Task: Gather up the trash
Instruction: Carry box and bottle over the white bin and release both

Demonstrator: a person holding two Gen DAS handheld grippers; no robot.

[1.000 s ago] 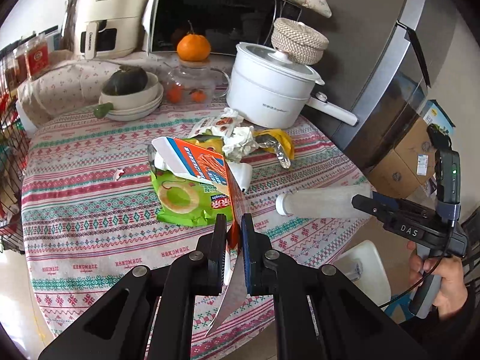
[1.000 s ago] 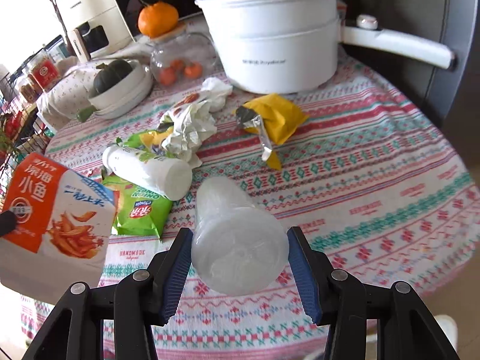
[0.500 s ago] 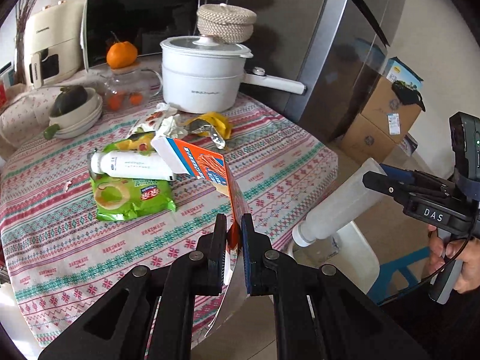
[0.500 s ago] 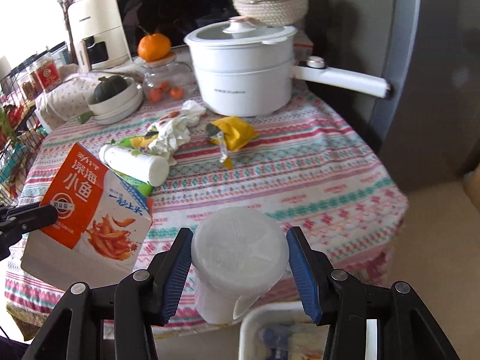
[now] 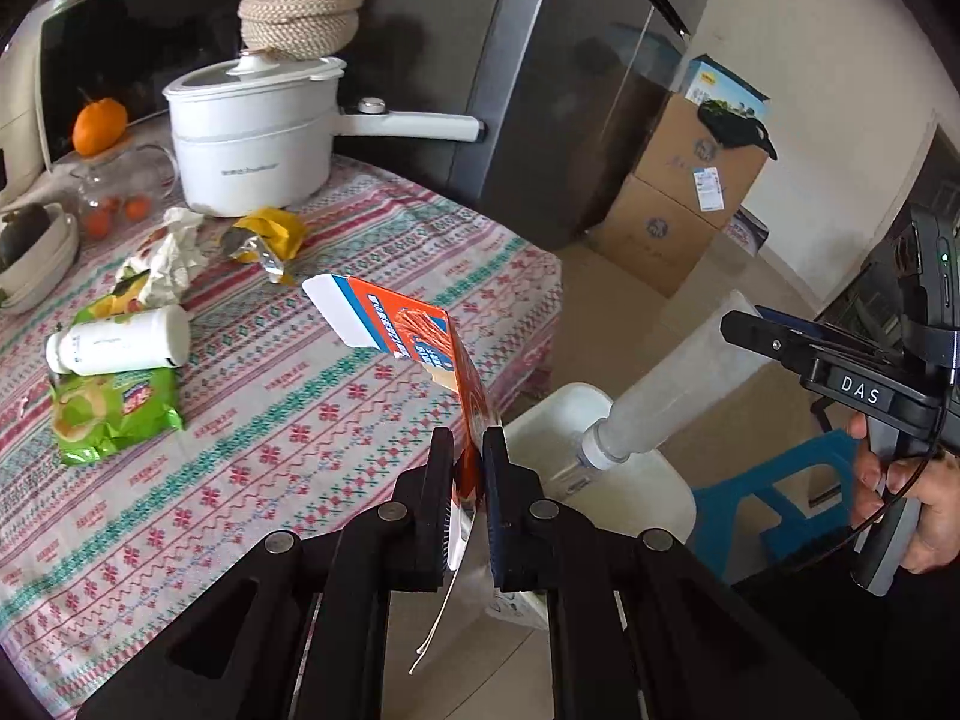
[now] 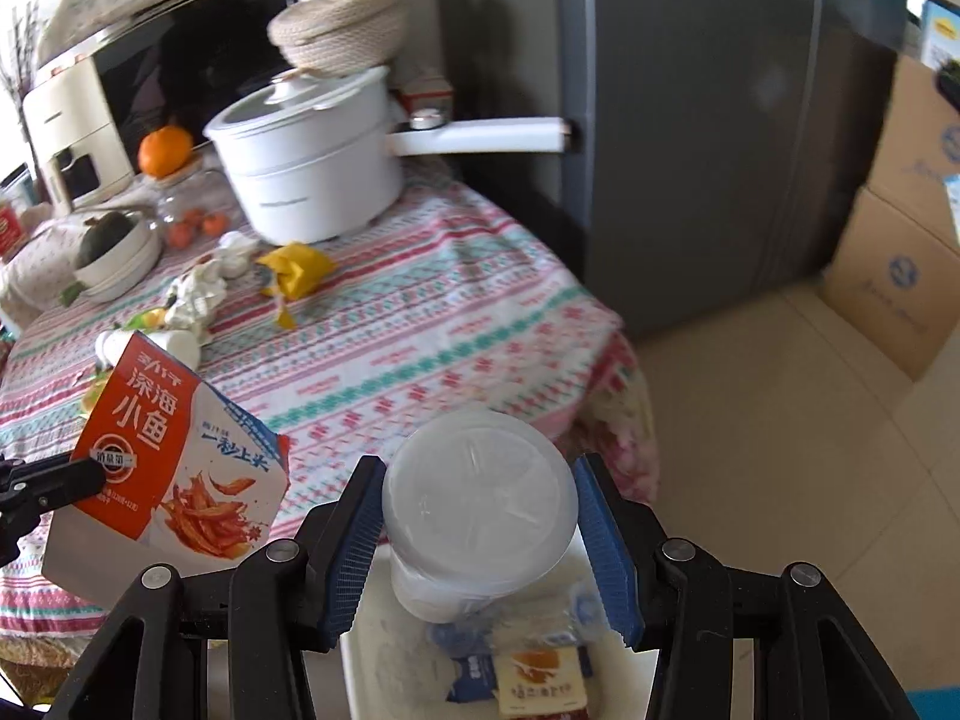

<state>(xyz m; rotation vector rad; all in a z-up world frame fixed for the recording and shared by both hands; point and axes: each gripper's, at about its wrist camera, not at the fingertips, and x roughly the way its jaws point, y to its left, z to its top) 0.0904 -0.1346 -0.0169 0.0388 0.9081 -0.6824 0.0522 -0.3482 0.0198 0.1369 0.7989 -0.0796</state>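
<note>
My left gripper [image 5: 467,450] is shut on an orange and white snack box [image 5: 408,330], held past the table's edge; the box also shows in the right wrist view [image 6: 174,462]. My right gripper [image 6: 480,534] is shut on a clear plastic bottle [image 6: 480,504], held neck-down over the white trash bin [image 6: 384,660]. The bottle [image 5: 672,390] and bin [image 5: 636,480] also show in the left wrist view. On the table lie a white bottle [image 5: 120,342], a green chip bag [image 5: 114,408], crumpled paper [image 5: 174,252] and a yellow wrapper [image 5: 270,234].
A white pot [image 5: 252,126] with a long handle, a bowl [image 6: 114,252], an orange [image 5: 99,126] and a jar stand at the table's back. A grey fridge [image 6: 720,120], cardboard boxes [image 5: 678,198] and a blue stool [image 5: 774,492] stand around the bin.
Both grippers have moved right, off the table, with their loads. The clear bottle has come over the bin and tilted neck-down. The snack box is nearer the bin.
</note>
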